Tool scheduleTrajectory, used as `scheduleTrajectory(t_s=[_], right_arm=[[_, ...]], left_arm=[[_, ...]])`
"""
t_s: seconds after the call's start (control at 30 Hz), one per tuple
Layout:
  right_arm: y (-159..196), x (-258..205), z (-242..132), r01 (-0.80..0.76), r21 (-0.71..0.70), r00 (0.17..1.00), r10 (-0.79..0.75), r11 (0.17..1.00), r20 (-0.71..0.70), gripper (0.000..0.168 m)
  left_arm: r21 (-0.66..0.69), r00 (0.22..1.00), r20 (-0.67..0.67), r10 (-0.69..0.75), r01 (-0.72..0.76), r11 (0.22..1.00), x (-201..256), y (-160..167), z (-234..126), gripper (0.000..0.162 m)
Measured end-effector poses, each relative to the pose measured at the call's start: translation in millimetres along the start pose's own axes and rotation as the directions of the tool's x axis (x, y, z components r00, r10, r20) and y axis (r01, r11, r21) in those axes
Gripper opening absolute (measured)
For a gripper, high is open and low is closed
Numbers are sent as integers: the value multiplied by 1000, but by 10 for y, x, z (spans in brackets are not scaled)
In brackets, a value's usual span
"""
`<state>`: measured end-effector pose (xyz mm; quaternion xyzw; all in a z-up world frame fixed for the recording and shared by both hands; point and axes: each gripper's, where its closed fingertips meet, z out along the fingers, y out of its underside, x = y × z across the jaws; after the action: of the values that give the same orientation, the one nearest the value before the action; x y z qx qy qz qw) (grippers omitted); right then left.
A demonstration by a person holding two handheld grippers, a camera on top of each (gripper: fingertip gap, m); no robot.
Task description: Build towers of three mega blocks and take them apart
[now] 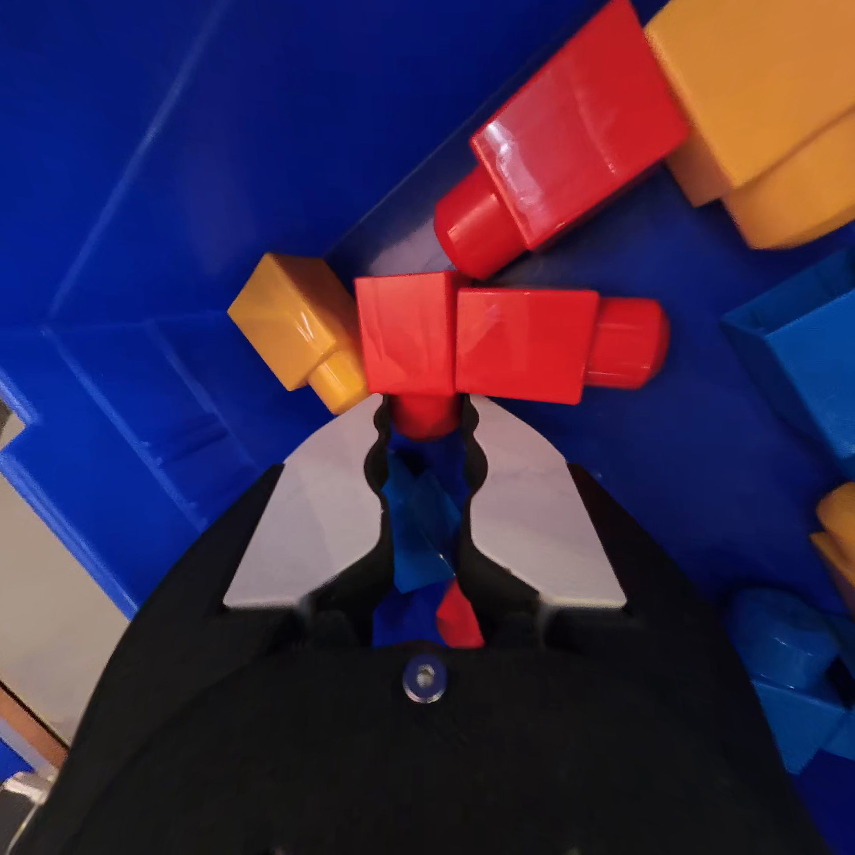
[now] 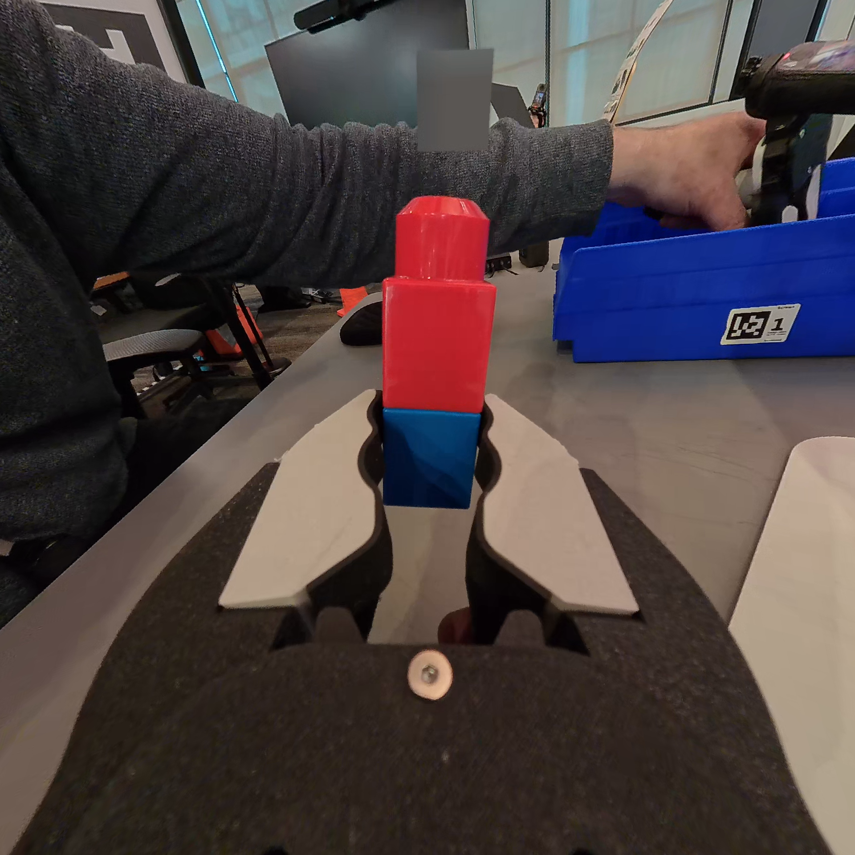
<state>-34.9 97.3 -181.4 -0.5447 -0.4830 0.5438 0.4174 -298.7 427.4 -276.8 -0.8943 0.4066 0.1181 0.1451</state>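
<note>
In the left wrist view my left gripper (image 1: 424, 409) reaches into the blue bin (image 1: 185, 139). Its fingertips sit on either side of the stud of a red block (image 1: 405, 342) that lies on the bin floor, and they touch it. In the right wrist view my right gripper (image 2: 430, 444) is shut on a blue block (image 2: 428, 458). A red block (image 2: 437, 342) is stacked on it, stud up, and the two-block tower stands upright over the grey table (image 2: 601, 439).
More loose blocks lie in the bin: a second red (image 1: 523, 344), a third red (image 1: 569, 139), a small orange (image 1: 291, 324), a large orange (image 1: 763, 115) and blue ones (image 1: 823, 370). A grey-sleeved arm (image 2: 324, 185) crosses behind the tower to the bin (image 2: 694, 287). A white sheet (image 2: 809, 601) lies at right. Left tips to right tips: about 45 cm.
</note>
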Motion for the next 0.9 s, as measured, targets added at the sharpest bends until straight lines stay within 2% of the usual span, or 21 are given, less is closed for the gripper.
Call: scheduleTrajectory(t_s=[0.17, 0.3, 0.4, 0.57, 0.73, 0.83, 0.9], right_arm=[[0, 0, -1, -2, 0, 1000, 2, 1000, 2, 36], [0, 0, 0, -2, 0, 1000, 2, 1000, 2, 36], [2, -1, 2, -1, -1, 1000, 1, 1000, 2, 36], [10, -4, 9, 4, -8, 1000, -4, 1000, 1, 36], [12, -9, 11, 8, -10, 1000, -8, 1000, 1, 36], [8, -11, 7, 8, -6, 1000, -8, 1000, 3, 36], [6, -13, 5, 9, -4, 1000, -9, 1000, 4, 36]], left_arm=[[-36, 999, 15, 42, -42, 998, 22, 55, -62, 28], [-192, 983, 49, 177, -164, 968, 19, 302, -332, 28], [-371, 936, 47, 348, -307, 877, 68, 569, -569, 28], [-540, 845, -37, 534, -467, 701, 274, 763, -776, 28], [-537, 812, -119, 572, -537, 651, 508, 644, -699, 28], [-522, 828, -96, 552, -514, 680, 533, 530, -609, 28], [-463, 849, -90, 520, -498, 733, 559, 445, -549, 33]])
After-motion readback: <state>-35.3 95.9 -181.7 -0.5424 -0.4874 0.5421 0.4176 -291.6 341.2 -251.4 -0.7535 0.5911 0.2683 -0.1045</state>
